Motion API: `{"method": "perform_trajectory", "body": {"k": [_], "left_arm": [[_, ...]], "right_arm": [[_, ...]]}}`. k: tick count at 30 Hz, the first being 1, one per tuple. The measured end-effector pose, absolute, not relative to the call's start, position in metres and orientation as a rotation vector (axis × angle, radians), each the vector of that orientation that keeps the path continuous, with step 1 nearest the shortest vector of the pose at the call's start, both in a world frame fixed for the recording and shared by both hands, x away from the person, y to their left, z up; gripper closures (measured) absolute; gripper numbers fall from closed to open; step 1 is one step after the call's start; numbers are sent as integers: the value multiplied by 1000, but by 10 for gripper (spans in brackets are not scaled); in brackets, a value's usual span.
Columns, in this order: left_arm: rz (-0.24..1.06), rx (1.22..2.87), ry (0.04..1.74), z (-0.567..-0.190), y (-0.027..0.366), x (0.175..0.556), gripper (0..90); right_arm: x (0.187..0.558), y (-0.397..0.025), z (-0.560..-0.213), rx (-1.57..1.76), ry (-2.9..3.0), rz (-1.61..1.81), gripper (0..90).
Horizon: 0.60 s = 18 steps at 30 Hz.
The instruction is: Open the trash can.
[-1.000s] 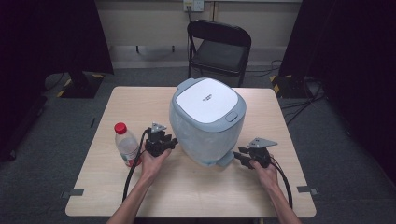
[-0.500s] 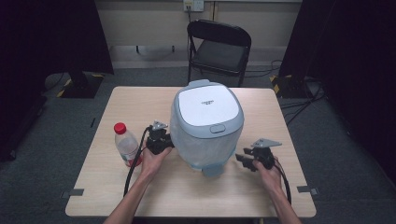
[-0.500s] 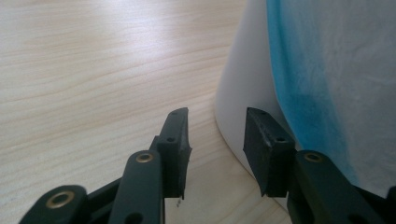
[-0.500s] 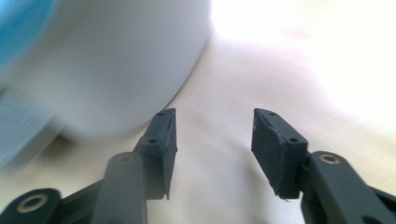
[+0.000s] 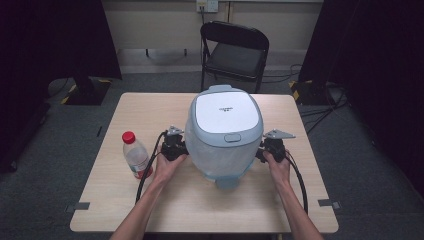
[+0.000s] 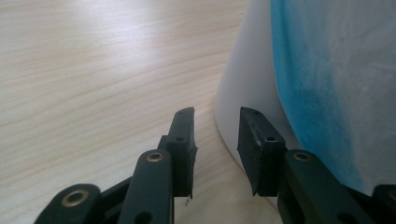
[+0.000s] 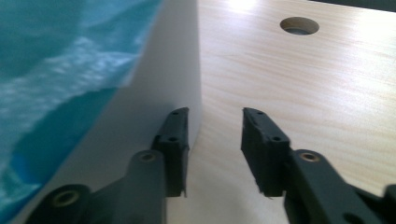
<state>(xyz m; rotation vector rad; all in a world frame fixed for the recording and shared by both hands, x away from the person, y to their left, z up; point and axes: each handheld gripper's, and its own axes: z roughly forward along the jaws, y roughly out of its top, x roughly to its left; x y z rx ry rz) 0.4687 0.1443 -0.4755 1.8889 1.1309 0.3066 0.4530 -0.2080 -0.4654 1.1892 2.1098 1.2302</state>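
Note:
A large rice cooker (image 5: 225,135) with a white lid and a pale blue film around its body stands on the middle of the wooden table (image 5: 200,210). My left gripper (image 5: 181,148) is low at its left side, my right gripper (image 5: 261,150) low at its right side. In the left gripper view the open jaws (image 6: 215,116) hold nothing, and the right jaw sits close against the cooker's white base (image 6: 243,93). In the right gripper view the jaws (image 7: 215,114) are also open and hold nothing, the left one beside the cooker's wall (image 7: 154,79).
A clear plastic bottle (image 5: 135,154) with a red cap stands at the table's left, just left of my left forearm. A black chair (image 5: 234,50) is behind the table. A round hole (image 7: 299,25) is cut in the tabletop to the right.
The cooker has turned to face squarely forward and sits more upright. My right gripper has moved in from the front right to the cooker's right side. The left gripper stayed at its left side.

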Motion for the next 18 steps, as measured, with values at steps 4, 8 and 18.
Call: {"method": "perform_trajectory", "body": {"k": [4, 8, 18], "left_arm": [[278, 1902, 1101, -475, 142, 460, 722], [257, 1906, 1097, -475, 139, 444, 719], [241, 1942, 1052, -473, 126, 439, 709]], "right_arm": [[442, -210, -466, 1190, 2107, 1243, 670], [420, -214, -465, 1207, 2135, 1249, 661], [397, -227, -462, 1267, 2111, 1203, 555]]}}
